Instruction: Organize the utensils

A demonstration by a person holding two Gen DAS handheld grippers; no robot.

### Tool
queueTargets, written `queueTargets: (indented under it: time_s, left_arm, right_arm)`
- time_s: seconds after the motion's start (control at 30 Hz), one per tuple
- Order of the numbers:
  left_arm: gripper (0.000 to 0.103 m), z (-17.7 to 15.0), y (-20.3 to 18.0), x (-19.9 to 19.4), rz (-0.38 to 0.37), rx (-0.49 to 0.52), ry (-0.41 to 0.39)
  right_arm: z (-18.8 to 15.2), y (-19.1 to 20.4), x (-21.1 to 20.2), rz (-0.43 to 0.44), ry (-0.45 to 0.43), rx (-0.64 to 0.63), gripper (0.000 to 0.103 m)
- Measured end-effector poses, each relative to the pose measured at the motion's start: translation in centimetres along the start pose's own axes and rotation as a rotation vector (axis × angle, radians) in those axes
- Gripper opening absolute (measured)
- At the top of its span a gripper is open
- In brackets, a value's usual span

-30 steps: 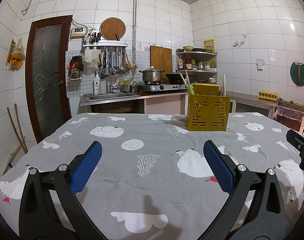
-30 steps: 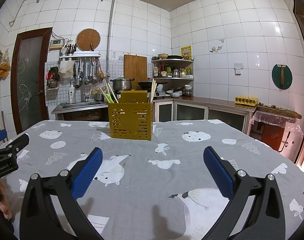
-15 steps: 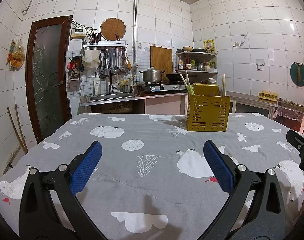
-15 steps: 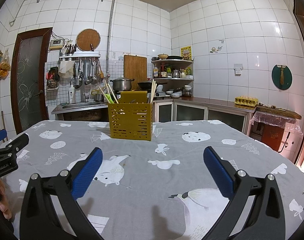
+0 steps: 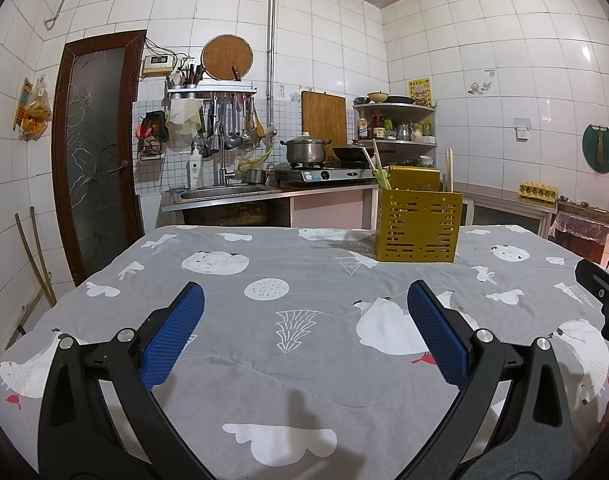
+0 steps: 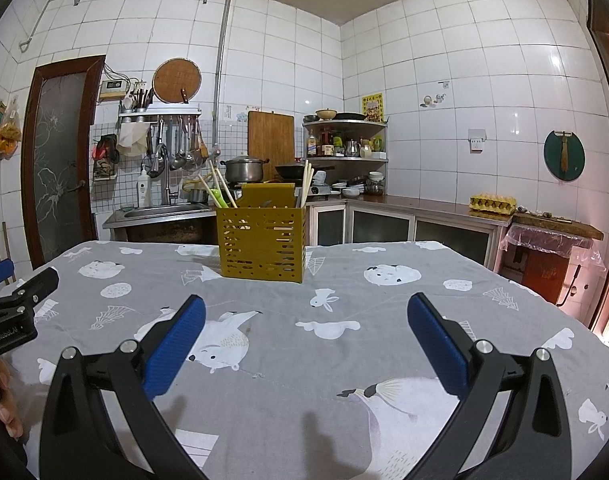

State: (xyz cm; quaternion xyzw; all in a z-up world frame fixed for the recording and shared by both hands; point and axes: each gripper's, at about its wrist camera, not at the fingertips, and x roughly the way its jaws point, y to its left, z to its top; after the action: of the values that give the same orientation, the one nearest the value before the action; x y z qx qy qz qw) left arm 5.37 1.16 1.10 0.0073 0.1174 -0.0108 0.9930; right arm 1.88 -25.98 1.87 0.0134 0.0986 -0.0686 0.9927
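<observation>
Standing well beyond both spread hand-held grippers [image 5: 304, 300] [image 6: 304, 304], seemingly untouched: yellow utensil holder [image 6: 262, 246].

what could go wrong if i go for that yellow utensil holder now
The yellow holder stands alone on a loose, wrinkled tablecloth; a nudge from either open tool could slide or tip it. Chopsticks and a green utensil lean out past its rim at angles, so a tool coming in from above may knock them out. The left tool and right tool sit close together, so they might collide.
</observation>
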Motion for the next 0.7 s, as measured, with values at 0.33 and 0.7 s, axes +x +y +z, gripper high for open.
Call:
queueTargets:
  time_s: [0.33, 0.7]
  left_arm:
    - [0.098, -0.04, -0.05, -0.04, 0.0, 0.001, -0.001]
    - [0.098, 0.08, -0.04, -0.06, 0.004, 0.0, -0.003]
  right_arm:
    - [-0.06, 0.08, -0.07, 0.0, 0.0, 0.0, 0.099]
    - [-0.08, 0.08, -0.08, 0.0, -0.001, -0.001, 0.099]
